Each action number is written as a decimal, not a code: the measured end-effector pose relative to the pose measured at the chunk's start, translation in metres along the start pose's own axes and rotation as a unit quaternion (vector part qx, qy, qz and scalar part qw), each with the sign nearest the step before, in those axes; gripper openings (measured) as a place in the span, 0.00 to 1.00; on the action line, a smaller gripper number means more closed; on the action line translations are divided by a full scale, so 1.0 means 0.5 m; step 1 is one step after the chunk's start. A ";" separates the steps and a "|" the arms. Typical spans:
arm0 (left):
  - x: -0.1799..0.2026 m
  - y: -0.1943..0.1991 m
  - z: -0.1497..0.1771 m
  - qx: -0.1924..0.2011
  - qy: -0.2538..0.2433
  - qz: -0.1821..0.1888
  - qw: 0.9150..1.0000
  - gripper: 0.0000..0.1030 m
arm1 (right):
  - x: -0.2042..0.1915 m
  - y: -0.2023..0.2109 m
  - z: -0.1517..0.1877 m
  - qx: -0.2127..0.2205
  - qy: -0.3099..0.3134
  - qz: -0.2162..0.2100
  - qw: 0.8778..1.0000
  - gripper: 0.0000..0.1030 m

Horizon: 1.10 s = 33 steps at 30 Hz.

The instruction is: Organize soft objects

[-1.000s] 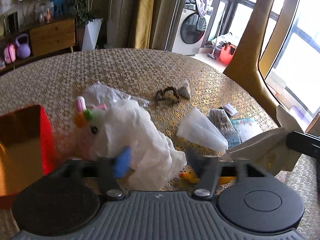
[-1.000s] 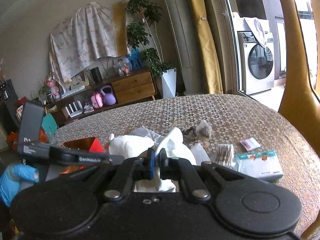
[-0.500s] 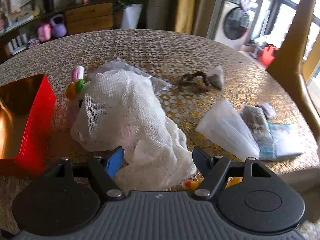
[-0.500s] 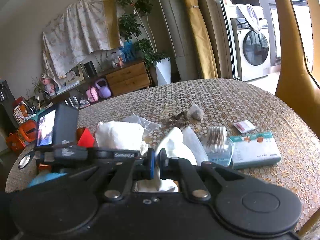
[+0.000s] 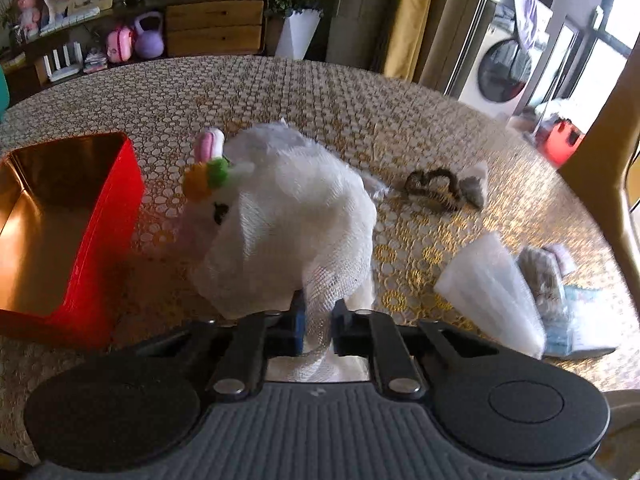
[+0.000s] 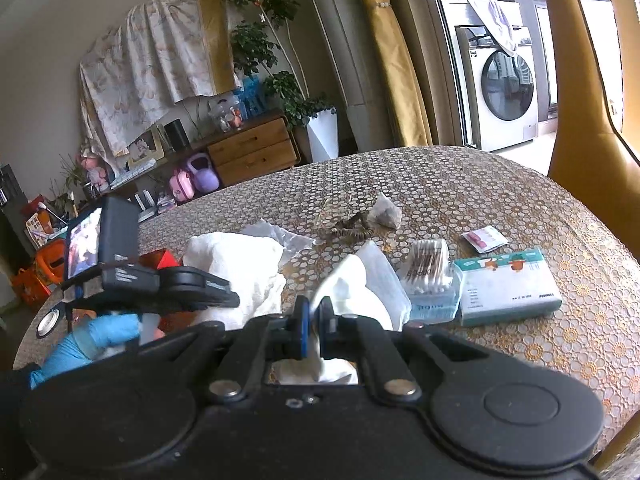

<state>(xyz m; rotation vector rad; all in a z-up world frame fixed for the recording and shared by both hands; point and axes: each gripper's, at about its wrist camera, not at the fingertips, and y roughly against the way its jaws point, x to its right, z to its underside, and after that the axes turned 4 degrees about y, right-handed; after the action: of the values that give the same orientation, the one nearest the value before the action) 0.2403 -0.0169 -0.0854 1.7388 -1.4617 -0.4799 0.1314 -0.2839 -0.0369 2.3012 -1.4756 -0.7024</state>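
Left gripper (image 5: 316, 330) is clamping the lower edge of the white gauze cloth (image 5: 296, 220), which is draping over a plush toy (image 5: 208, 168) mid-table, red box (image 5: 100, 236) at its 9 o'clock. Right gripper (image 6: 314, 332) is pinching a white tissue (image 6: 352, 296), with the cotton swab pack (image 6: 430, 268) at its 2 o'clock.
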 end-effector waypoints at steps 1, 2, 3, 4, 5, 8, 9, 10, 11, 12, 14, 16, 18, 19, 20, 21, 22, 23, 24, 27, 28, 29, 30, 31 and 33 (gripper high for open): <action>-0.005 0.006 -0.004 0.007 -0.001 0.007 1.000 0.07 | -0.001 0.001 0.000 0.000 0.001 0.001 1.000 0.05; -0.010 0.015 -0.008 0.014 -0.001 0.014 1.000 0.06 | -0.001 0.001 0.000 0.001 0.000 0.002 1.000 0.05; -0.014 0.026 -0.012 0.023 -0.002 0.021 1.000 0.06 | -0.001 0.002 0.000 0.001 -0.001 0.002 1.000 0.05; -0.018 0.039 -0.017 0.034 -0.006 0.028 0.999 0.06 | -0.001 0.003 -0.001 0.001 -0.001 0.003 1.000 0.05; -0.021 0.050 -0.023 0.042 -0.007 0.035 0.998 0.05 | -0.002 0.004 -0.002 0.002 -0.001 0.004 1.000 0.05; -0.026 0.079 -0.049 0.060 -0.005 0.060 0.996 0.04 | -0.008 0.007 -0.003 0.004 0.000 0.006 1.000 0.05; -0.026 0.087 -0.056 0.065 -0.004 0.067 0.996 0.04 | -0.010 0.008 -0.004 0.005 0.002 0.006 1.000 0.05; -0.029 0.097 -0.066 0.070 -0.002 0.075 0.995 0.04 | -0.012 0.009 -0.005 0.006 0.004 0.007 1.000 0.05; -0.030 0.108 -0.075 0.075 -0.002 0.082 0.994 0.04 | -0.014 0.011 -0.006 0.007 0.005 0.007 1.000 0.05; -0.032 0.117 -0.084 0.080 -0.003 0.086 0.993 0.04 | -0.017 0.014 -0.008 0.008 0.006 0.007 1.000 0.05; -0.033 0.138 -0.103 0.090 -0.005 0.096 0.991 0.04 | -0.021 0.018 -0.013 0.011 0.010 0.006 1.000 0.05; -0.037 0.158 -0.119 0.098 -0.006 0.104 0.990 0.04 | -0.026 0.022 -0.023 0.015 0.012 0.004 1.000 0.05; -0.046 0.178 -0.132 0.102 -0.009 0.112 0.988 0.04 | -0.031 0.027 -0.034 0.020 0.015 0.000 1.000 0.05; -0.053 0.187 -0.134 0.105 -0.010 0.114 0.988 0.04 | -0.035 0.029 -0.042 0.022 0.018 -0.002 1.000 0.05; -0.058 0.199 -0.138 0.108 -0.011 0.117 0.987 0.04 | -0.039 0.032 -0.049 0.025 0.020 -0.005 0.999 0.05; -0.065 0.212 -0.144 0.112 -0.013 0.120 0.986 0.04 | -0.044 0.036 -0.059 0.029 0.021 -0.011 0.999 0.05; -0.073 0.224 -0.151 0.115 -0.014 0.124 0.985 0.04 | -0.047 0.038 -0.067 0.031 0.022 -0.016 0.999 0.05; -0.080 0.234 -0.157 0.118 -0.016 0.127 0.985 0.04 | -0.054 0.041 -0.076 0.035 0.024 -0.021 0.999 0.05; -0.088 0.246 -0.162 0.123 -0.018 0.127 0.984 0.04 | -0.060 0.042 -0.084 0.038 0.028 -0.023 0.999 0.05; -0.113 0.276 -0.175 0.131 -0.022 0.129 0.983 0.04 | -0.087 0.044 -0.109 0.048 0.042 -0.035 0.997 0.05; -0.126 0.288 -0.179 0.134 -0.022 0.129 0.982 0.04 | -0.097 0.042 -0.118 0.050 0.046 -0.041 0.997 0.05; -0.136 0.297 -0.184 0.136 -0.024 0.128 0.982 0.04 | -0.107 0.041 -0.126 0.051 0.048 -0.047 0.996 0.05; -0.145 0.307 -0.185 0.139 -0.027 0.124 0.982 0.04 | -0.118 0.037 -0.137 0.052 0.051 -0.055 0.996 0.05; -0.157 0.316 -0.187 0.143 -0.031 0.118 0.982 0.04 | -0.128 0.033 -0.146 0.053 0.051 -0.063 0.995 0.05; -0.180 0.326 -0.191 0.145 -0.033 0.108 0.983 0.05 | -0.151 0.024 -0.160 0.053 0.054 -0.080 0.994 0.05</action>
<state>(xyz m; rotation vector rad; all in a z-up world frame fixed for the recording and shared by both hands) 0.1807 0.0970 0.0797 1.7695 -1.8161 -0.2194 0.1409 -0.2202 0.0533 2.5166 -1.3224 -0.5433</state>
